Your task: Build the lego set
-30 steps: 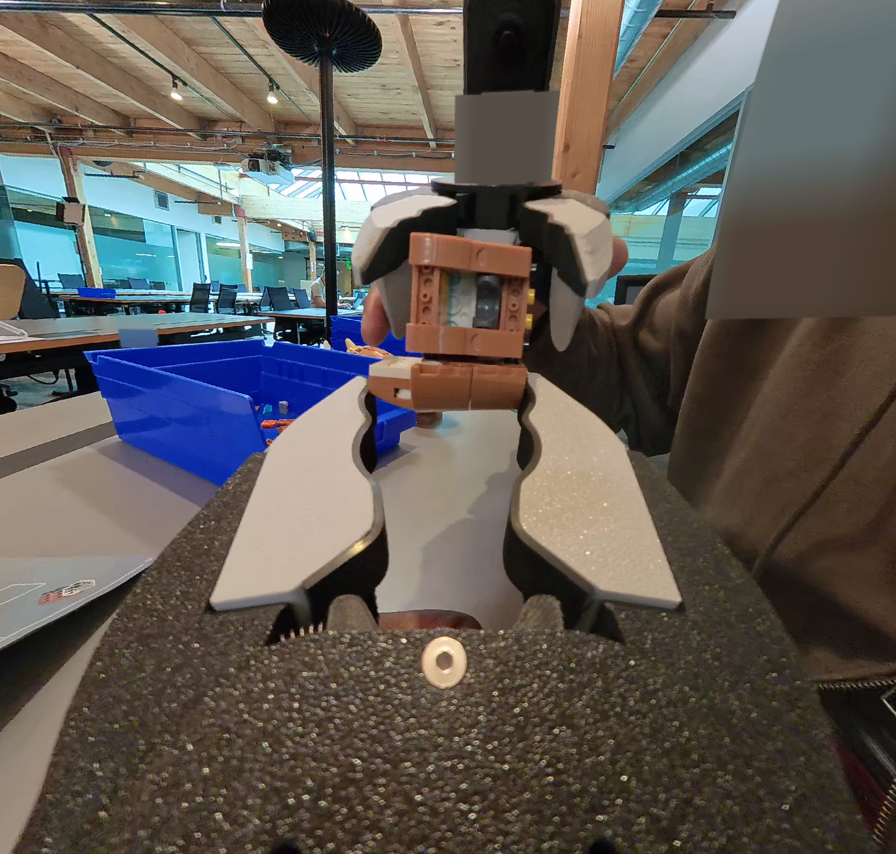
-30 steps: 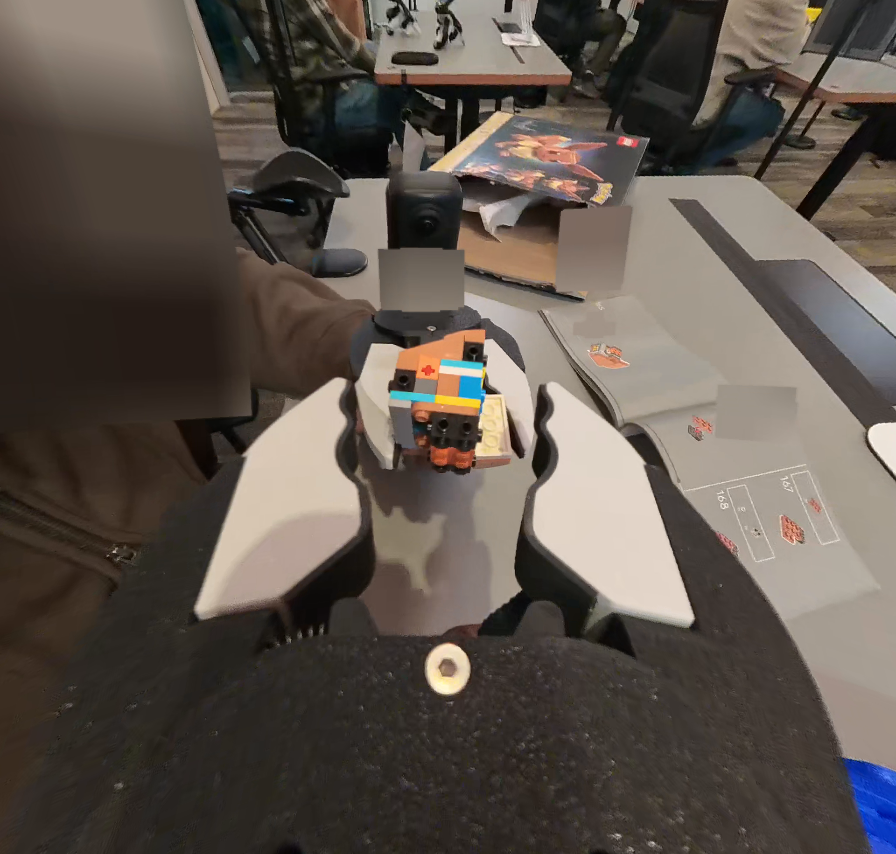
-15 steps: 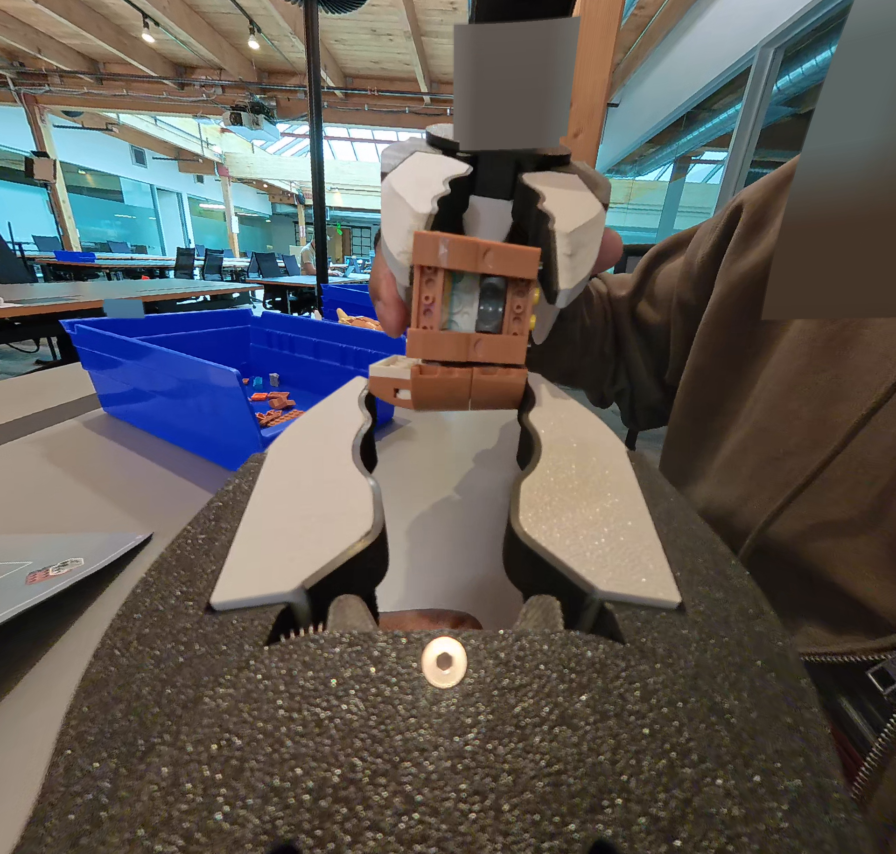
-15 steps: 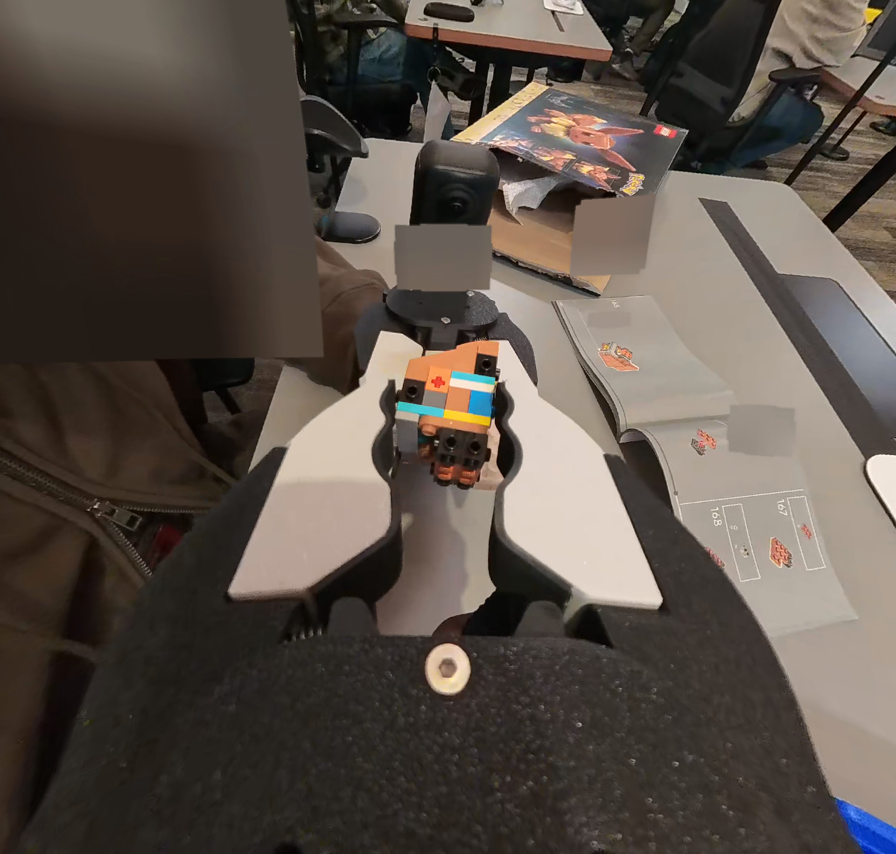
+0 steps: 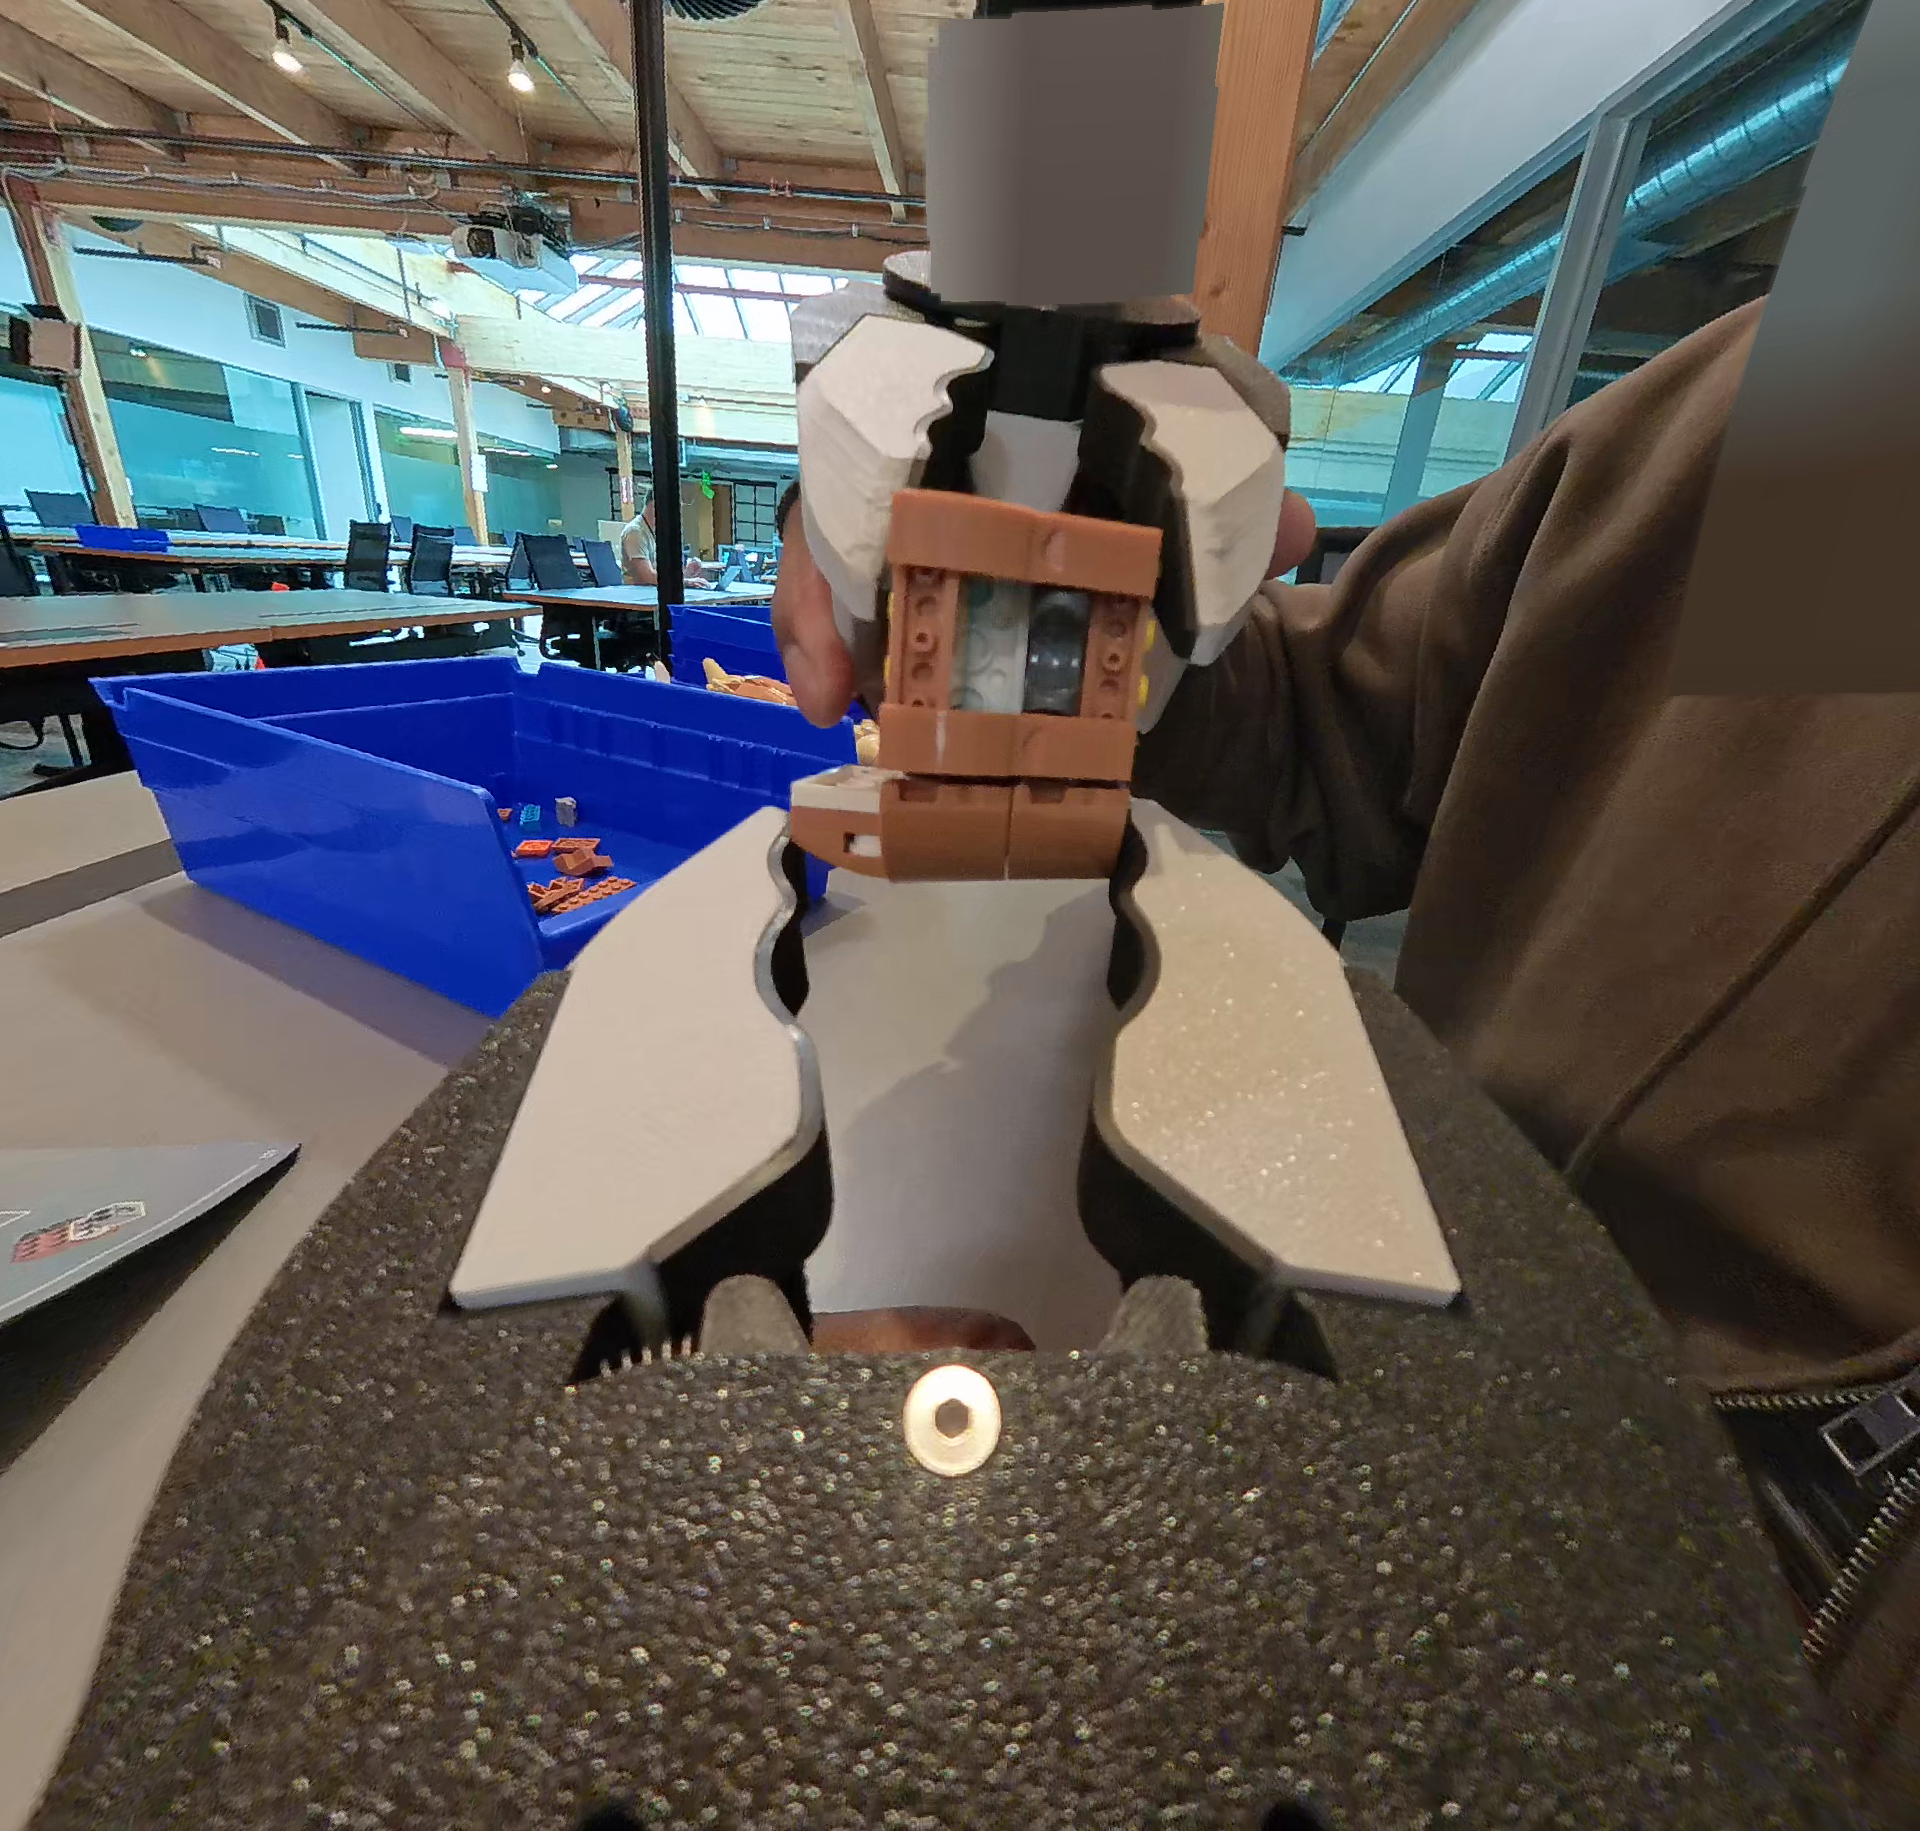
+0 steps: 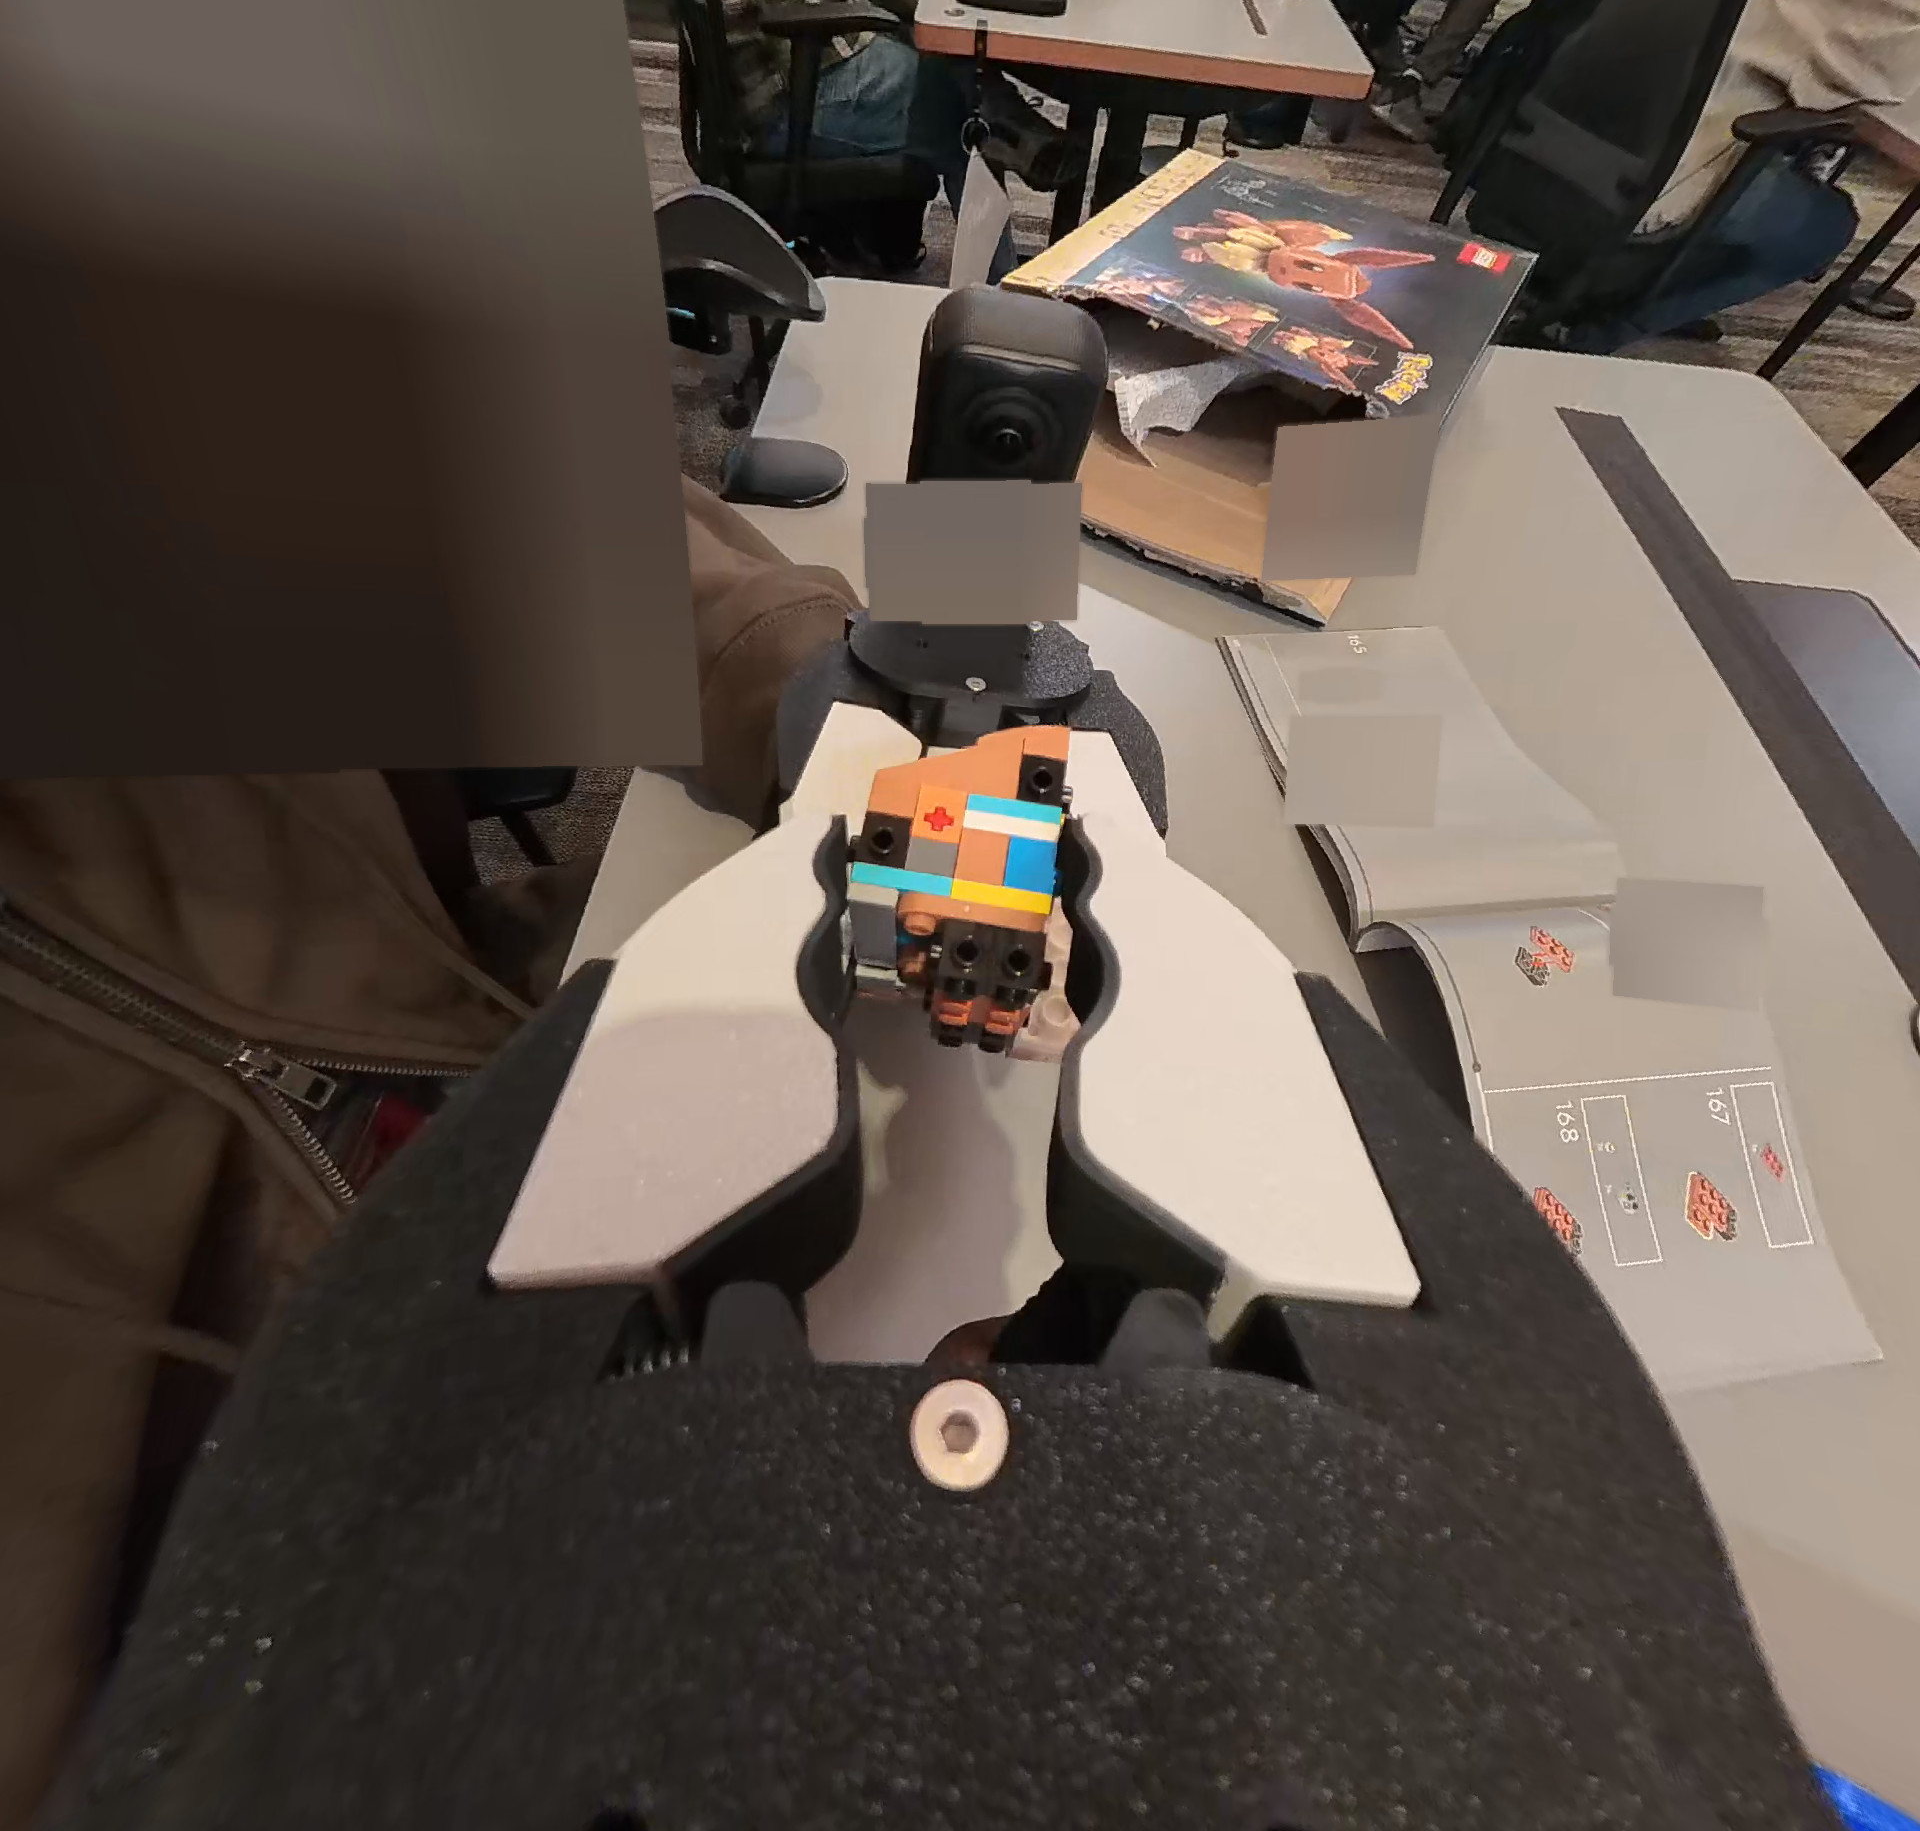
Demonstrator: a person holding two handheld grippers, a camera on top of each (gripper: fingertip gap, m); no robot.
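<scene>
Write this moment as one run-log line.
left gripper: shut on brown lego assembly | right gripper: shut on same assembly | held above table | blue bin: loose bricks inside

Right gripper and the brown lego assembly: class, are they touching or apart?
Touching. The right wrist view shows the right gripper with both fingers pressed against the sides of the brown lego assembly, no gap visible.

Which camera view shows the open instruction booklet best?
The right wrist view: the instruction booklet lies open on the grey table, both pages showing. The left wrist view catches only one corner at its left edge.
</scene>
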